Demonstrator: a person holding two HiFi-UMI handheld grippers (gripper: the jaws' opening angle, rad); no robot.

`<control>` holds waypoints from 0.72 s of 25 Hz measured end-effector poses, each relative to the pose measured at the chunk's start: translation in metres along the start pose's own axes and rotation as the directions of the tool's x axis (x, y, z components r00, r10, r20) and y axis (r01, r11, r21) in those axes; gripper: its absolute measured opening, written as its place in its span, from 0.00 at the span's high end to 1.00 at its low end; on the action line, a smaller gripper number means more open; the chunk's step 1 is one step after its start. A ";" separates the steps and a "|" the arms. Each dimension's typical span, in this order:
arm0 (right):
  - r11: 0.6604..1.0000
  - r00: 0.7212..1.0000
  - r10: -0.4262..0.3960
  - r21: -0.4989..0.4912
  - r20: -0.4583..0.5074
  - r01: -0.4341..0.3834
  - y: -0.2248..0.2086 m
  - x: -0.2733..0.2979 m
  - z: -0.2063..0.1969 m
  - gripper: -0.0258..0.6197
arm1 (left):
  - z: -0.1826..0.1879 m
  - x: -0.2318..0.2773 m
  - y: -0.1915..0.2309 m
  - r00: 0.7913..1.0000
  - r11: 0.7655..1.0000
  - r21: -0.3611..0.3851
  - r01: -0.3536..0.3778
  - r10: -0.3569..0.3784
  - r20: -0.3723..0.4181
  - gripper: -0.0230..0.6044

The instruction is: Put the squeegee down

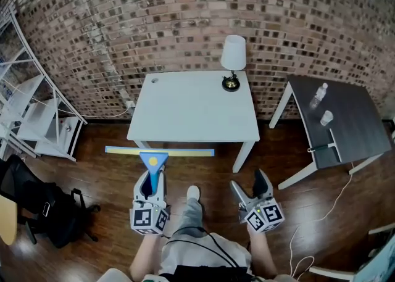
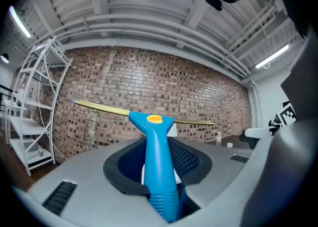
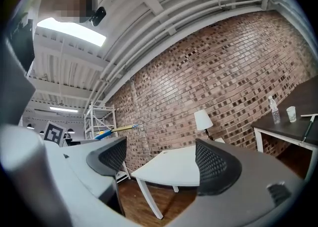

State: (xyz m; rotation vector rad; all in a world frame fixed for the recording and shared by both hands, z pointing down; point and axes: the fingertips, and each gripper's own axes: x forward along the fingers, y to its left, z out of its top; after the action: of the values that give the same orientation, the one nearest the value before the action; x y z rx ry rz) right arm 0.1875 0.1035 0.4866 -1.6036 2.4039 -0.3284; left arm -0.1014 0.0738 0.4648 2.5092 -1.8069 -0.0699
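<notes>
The squeegee [image 1: 154,157] is not down yet. My left gripper [image 1: 152,177] has its jaws clamped on the blue handle, and the left gripper view shows the handle wedged between the pads with the yellow blade crosswise above it. In the head view the blade hangs over the wood floor [image 1: 105,179], just short of the near edge of the white table [image 1: 194,114], touching nothing. My right gripper [image 1: 250,186] has its jaws spread apart with nothing between them; through the gap I see only the table and wall.

I judge the carrying part is mostly done. What is left is bringing the blade over a surface, lowering it until it rests, then letting go.

The white table sits at twelve o'clock from me. Its top is bare apart from a lamp [image 1: 233,58] in the far corner at about one o'clock, so there looks to be room for the long blade. A dark table [image 1: 352,123] stands at two o'clock with a bottle [image 1: 318,97] and a cup [image 1: 326,118] on it. A white shelf rack [image 1: 37,114] is at ten o'clock, a black bag [image 1: 43,207] lies on the floor at nine, and a brick wall [image 1: 185,21] closes the room behind the tables.
</notes>
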 end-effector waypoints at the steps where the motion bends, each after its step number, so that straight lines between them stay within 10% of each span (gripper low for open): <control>1: 1.000 1.000 -0.004 -0.005 -0.007 0.004 -0.010 0.013 0.001 0.27 | -0.001 0.015 0.002 1.000 1.000 -0.005 -0.001 0.001 0.003 0.78; 18: 0.989 0.988 0.107 -0.093 -0.107 -0.117 -0.040 0.314 0.020 0.27 | -0.003 0.258 0.094 0.998 0.998 -0.057 0.041 -0.043 -0.036 0.78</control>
State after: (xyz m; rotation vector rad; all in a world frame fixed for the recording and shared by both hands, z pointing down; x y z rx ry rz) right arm 0.1118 -0.2029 0.4587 -1.5173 2.6140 -0.2808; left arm -0.1080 -0.2007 0.4723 2.4925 -1.7144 -0.0737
